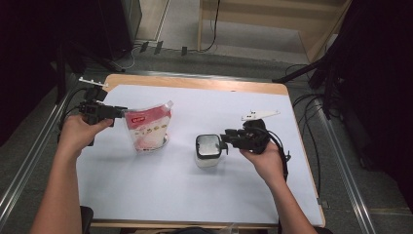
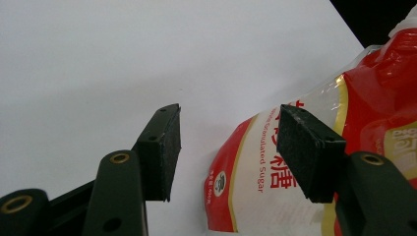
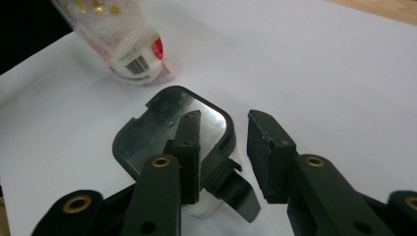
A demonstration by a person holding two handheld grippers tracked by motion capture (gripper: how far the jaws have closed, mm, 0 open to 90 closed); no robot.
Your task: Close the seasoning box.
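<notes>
Sugar bag (image 1: 148, 127) upright on the white sheet (image 1: 160, 190), left of centre, with the left gripper (image 1: 119, 110) at its upper left corner. Seen closer from the left gripper view: jaws spread apart, nothing between them, bag (image 2: 275, 191) lying behind the right pad with red print reading "Granulated Sugar". Right gripper (image 1: 225, 142) level with the lidded jar (image 1: 209, 151) near the middle. Shown in the right gripper view: jaws released, straddling the lid's tab (image 3: 236, 189), glossy dark lid (image 3: 167, 128), barcode at the bag's base (image 3: 138, 63). Wooden table edge (image 1: 195, 83) beyond the sheet, grey floor, cables (image 1: 311, 105) at right.
</notes>
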